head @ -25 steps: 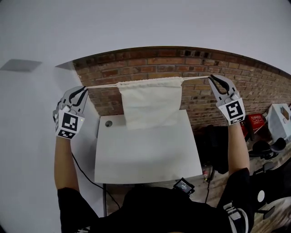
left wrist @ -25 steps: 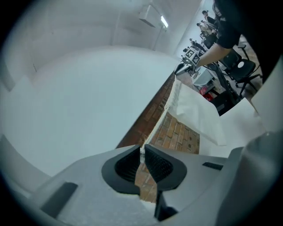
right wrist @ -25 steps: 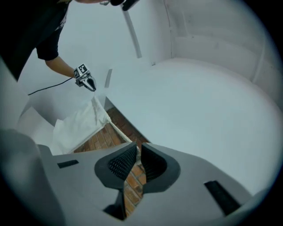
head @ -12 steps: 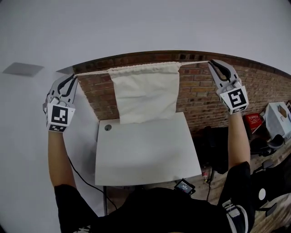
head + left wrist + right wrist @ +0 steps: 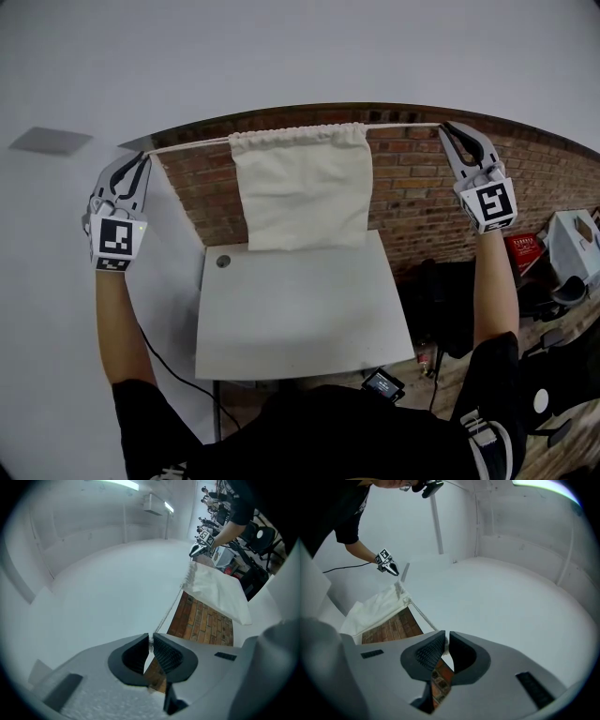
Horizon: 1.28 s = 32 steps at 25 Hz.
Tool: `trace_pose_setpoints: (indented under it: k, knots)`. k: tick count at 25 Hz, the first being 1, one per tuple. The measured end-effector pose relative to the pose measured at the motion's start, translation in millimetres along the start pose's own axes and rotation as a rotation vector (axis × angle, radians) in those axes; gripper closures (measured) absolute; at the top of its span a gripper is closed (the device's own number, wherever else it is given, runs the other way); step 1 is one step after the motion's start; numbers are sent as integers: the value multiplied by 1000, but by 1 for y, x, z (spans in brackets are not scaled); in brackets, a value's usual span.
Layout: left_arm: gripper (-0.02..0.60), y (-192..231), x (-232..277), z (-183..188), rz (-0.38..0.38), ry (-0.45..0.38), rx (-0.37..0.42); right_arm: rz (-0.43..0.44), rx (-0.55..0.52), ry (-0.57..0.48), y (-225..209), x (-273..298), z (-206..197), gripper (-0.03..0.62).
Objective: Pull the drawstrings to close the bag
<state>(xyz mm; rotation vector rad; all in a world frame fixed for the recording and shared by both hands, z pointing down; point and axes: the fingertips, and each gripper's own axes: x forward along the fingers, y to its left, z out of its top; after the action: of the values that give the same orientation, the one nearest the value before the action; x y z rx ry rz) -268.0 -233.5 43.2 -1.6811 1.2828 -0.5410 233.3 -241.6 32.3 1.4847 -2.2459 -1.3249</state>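
A cream cloth bag (image 5: 302,187) hangs in the air above the white table (image 5: 300,319), its gathered top (image 5: 298,136) bunched on a taut white drawstring (image 5: 187,146). My left gripper (image 5: 142,156) is shut on the left end of the string, out to the bag's left. On the other side my right gripper (image 5: 446,126) is shut on the right string end (image 5: 405,126). In the left gripper view the string (image 5: 169,611) runs from the closed jaws (image 5: 151,641) to the bag (image 5: 218,592). The right gripper view shows its string (image 5: 423,616) leading from the jaws (image 5: 446,639) to the bag (image 5: 377,609).
A brick wall (image 5: 412,187) stands behind the table. Dark bags and a red object (image 5: 530,251) lie on the floor at the right. A small black device (image 5: 382,382) sits by the table's near edge. A cable (image 5: 173,361) trails at the left.
Both grippers have risen and moved apart, the left one further left. The bag has lifted off the table and its top has gathered narrower.
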Motion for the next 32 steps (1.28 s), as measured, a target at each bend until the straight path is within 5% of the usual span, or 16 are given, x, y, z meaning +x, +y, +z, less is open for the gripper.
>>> trace_pose_setpoints:
  k: [32]
  knots:
    - [541,40,-22,-23,96,-20,-35,-113,46,-27,-39,-24,-3,565]
